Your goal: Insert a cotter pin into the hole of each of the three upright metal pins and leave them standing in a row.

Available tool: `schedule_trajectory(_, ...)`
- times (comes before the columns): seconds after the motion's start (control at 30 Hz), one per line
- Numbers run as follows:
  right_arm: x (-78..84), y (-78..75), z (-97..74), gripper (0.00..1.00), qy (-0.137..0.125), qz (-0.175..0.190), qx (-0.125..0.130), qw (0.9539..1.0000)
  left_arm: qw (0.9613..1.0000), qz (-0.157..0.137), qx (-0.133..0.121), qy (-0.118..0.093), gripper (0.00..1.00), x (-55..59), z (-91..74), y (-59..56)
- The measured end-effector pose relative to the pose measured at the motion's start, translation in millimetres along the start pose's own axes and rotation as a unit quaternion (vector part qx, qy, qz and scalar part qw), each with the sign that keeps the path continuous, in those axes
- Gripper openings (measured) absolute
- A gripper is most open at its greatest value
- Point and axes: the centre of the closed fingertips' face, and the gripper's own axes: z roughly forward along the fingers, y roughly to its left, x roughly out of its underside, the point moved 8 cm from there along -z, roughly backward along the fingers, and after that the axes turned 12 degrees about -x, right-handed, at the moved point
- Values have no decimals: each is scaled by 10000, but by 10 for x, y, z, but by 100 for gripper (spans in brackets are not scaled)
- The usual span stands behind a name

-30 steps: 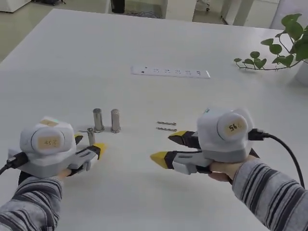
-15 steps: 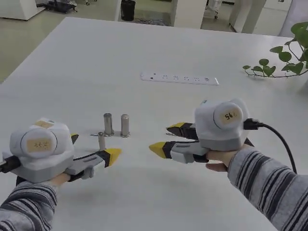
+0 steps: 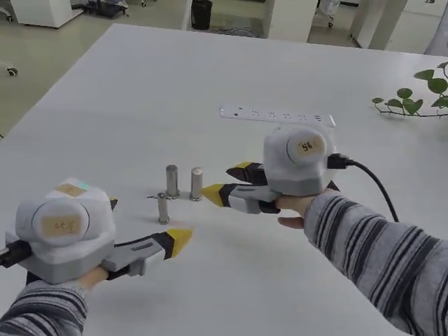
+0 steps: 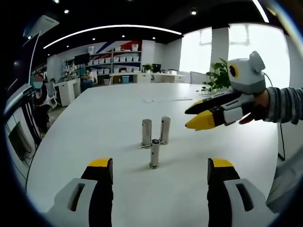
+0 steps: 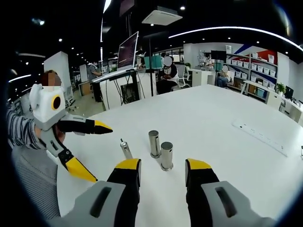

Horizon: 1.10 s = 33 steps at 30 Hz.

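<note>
Three upright metal pins stand on the white table (image 3: 105,105). Two are side by side, the back left pin (image 3: 171,180) and the back right pin (image 3: 197,183). The front pin (image 3: 163,208) stands just before them with a thin cotter pin (image 4: 143,147) sticking out near its top. My left gripper (image 3: 145,221) is open, low and near me, with the front pin (image 4: 155,153) a short way ahead between its jaws' lines. My right gripper (image 3: 225,180) is open too, its yellow tips just right of the back right pin (image 5: 166,155), apart from it.
A white power strip (image 3: 276,115) lies farther back on the table. A potted plant's leaves (image 3: 420,98) hang at the far right. A black cable (image 3: 371,185) trails from the right gripper. Desks and people show beyond the table's edge.
My right gripper has moved left, close to the two back pins, and now covers the spot where two loose cotter pins lay. My left gripper has drawn back from the front pin.
</note>
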Motion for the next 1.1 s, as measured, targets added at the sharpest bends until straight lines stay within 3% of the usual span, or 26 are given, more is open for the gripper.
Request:
schedule_trajectory(0.1, -24, -27, 138, 33, -98, 69, -21, 9999, 9999, -114, -13, -74, 84, -31, -46, 2)
schedule_trajectory(0.27, 4, -74, 346, 30, -85, 134, -14, 9999, 9998, 155, 40, -111, 88, -33, -70, -15)
schedule_trajectory(0.47, 31, -102, 512, 28, -106, 155, -70, 9998, 9996, 199, 130, -133, 93, -44, -60, -51)
schedule_trajectory(0.67, 36, -184, 575, 23, -193, 212, 69, 9996, 9991, 355, 181, -155, 96, -22, -33, -83)
schedule_trajectory(0.8, 45, -218, 583, 16, -263, 329, 109, 9991, 9992, 315, 189, -126, 99, -19, -25, -87)
schedule_trajectory(0.97, 64, -227, 593, 16, -475, 609, 99, 9970, 9995, 184, 169, -198, 99, -46, -21, -43)
schedule_trajectory(1.1, 41, -188, 621, 11, -453, 531, 84, 9975, 9996, 138, 144, -177, 99, -35, -25, -34)
